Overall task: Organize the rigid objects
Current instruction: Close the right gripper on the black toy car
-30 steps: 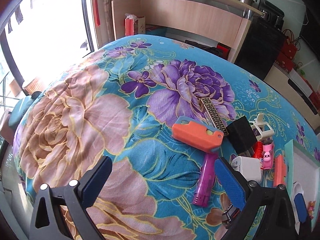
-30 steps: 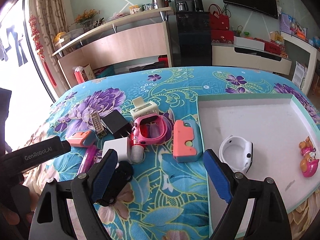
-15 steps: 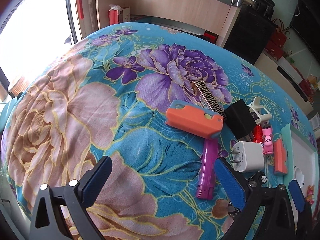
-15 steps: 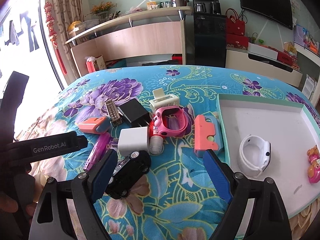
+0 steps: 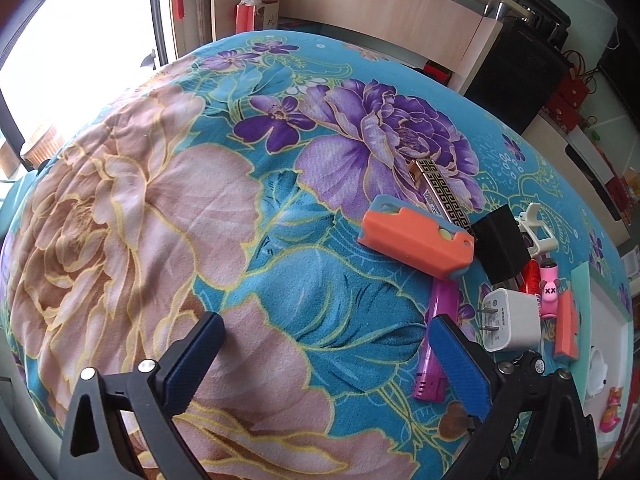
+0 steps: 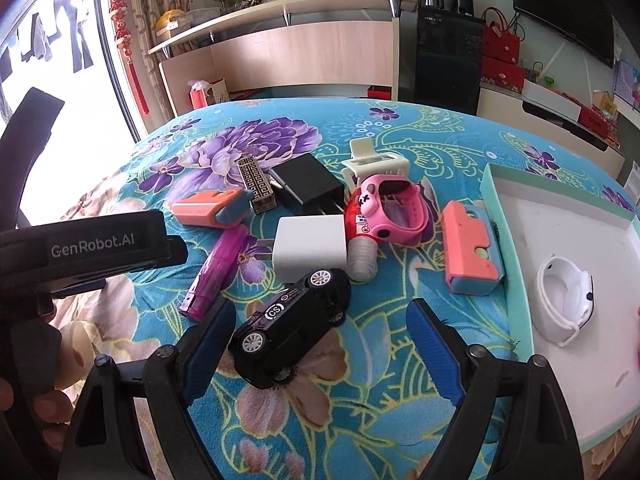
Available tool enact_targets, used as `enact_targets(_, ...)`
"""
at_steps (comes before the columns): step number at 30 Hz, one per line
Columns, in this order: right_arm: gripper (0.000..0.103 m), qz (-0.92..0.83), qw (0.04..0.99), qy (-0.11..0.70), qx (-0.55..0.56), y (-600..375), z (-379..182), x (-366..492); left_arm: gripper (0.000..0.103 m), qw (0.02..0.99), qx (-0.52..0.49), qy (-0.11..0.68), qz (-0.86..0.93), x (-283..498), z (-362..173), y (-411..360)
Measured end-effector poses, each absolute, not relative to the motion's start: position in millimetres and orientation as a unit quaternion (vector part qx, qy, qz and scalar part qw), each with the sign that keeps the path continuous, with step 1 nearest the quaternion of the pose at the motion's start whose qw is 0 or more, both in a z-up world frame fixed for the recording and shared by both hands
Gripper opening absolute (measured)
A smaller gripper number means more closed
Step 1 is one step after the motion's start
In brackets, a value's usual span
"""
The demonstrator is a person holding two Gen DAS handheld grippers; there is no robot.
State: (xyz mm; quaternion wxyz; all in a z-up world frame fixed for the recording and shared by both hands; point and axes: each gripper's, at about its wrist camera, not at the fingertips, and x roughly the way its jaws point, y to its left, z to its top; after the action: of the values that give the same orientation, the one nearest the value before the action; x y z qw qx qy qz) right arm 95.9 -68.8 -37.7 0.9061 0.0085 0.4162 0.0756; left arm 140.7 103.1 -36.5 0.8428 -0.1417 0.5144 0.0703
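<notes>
My right gripper [image 6: 320, 348] stands wide open and empty around the black toy car [image 6: 294, 330] at my 12 o'clock, left gripper [image 5: 324, 360] also open and idle, and I fear closing crooked may push the car into the white charger [image 6: 310, 246] behind, away from the tray [image 6: 496, 220] at 2 o'clock.

left tool [image 5: 324, 360]: black frame, blue pads, silver screws | right tool [image 6: 320, 344]: same
</notes>
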Motion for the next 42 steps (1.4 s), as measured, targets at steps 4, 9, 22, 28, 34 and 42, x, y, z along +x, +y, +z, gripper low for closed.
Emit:
enact_targets(4,0.088,0.066,0.902,0.427,-0.002,-65,-44,100,0.103,0.842,-0.138,0.517,0.070,142,-38,102)
enact_targets(9,0.080,0.056,0.900,0.432,0.010,-73,-44,101,0.103,0.843,-0.127,0.520,0.062,143,-39,96)
enact_targets(22,0.053,0.026,0.899,0.437,0.028,-96,-43,102,0.103,0.846,-0.085,0.526,0.034,147,-42,72)
enact_targets(28,0.050,0.023,0.899,0.436,0.022,-98,-43,102,0.103,0.846,-0.050,0.529,0.038,153,-47,58)
enact_targets(34,0.049,0.023,0.899,0.436,0.021,-98,-43,103,0.103,0.851,-0.015,0.523,0.044,162,-50,45)
enact_targets(42,0.049,0.025,0.899,0.436,0.022,-99,-43,106,0.103,0.854,-0.011,0.518,0.050,165,-51,43)
